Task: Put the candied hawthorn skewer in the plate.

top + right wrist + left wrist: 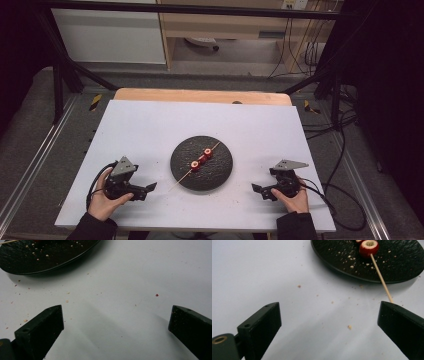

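Skewer [200,160] lies across the black plate [220,175] at the middle of the white table [150,130], with red, pale-cored pieces [201,159] threaded in a row near its middle. Its long axis runs diagonally, from the bare near end, which juts past the plate's rim toward the person's left, up to the far end pointing away and to the right. Crumbs dot the plate and the table around it. In the left gripper view the stick's [381,277] near tip ends just above one jaw, apart from it. Left gripper [150,188] rests on the table left of the plate, jaws spread wide with nothing between them. Right gripper [256,189] sits right of the plate, jaws likewise released and empty.
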The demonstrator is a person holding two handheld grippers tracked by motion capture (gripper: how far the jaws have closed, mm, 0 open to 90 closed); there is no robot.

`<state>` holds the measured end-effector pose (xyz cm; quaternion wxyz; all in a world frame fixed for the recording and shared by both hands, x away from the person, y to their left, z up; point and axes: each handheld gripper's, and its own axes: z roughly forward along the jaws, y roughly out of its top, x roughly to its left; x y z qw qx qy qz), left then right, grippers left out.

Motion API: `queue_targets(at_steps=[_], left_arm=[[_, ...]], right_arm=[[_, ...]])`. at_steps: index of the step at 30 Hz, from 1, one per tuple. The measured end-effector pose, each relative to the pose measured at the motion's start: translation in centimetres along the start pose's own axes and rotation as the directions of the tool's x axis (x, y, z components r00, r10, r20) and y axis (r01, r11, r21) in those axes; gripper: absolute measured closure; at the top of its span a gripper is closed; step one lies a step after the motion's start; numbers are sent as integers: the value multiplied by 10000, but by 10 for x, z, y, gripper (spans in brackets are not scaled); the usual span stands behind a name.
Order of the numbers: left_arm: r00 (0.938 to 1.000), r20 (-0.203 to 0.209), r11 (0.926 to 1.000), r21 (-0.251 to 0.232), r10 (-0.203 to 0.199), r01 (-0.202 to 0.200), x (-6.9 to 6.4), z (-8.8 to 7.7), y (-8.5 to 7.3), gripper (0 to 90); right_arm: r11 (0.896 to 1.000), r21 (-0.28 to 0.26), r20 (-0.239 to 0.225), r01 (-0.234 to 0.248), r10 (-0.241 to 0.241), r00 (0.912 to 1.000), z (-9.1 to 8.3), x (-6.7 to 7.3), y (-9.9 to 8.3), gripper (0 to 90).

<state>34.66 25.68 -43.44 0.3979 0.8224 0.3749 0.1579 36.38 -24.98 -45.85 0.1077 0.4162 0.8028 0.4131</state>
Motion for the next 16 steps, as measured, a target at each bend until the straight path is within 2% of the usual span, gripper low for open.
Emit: queue_targets(at_steps=[7,16], left_arm=[[9998,-71,9998,12,-177,177,10,-2,-17,48],[9999,-89,9997,232,-123,125,11,0,-20,47]], right_arm=[[10000,-18,-8,6,-6,10000,0,0,0,6],[10000,-18,-51,59,-59,10000,-1,0,0,6]])
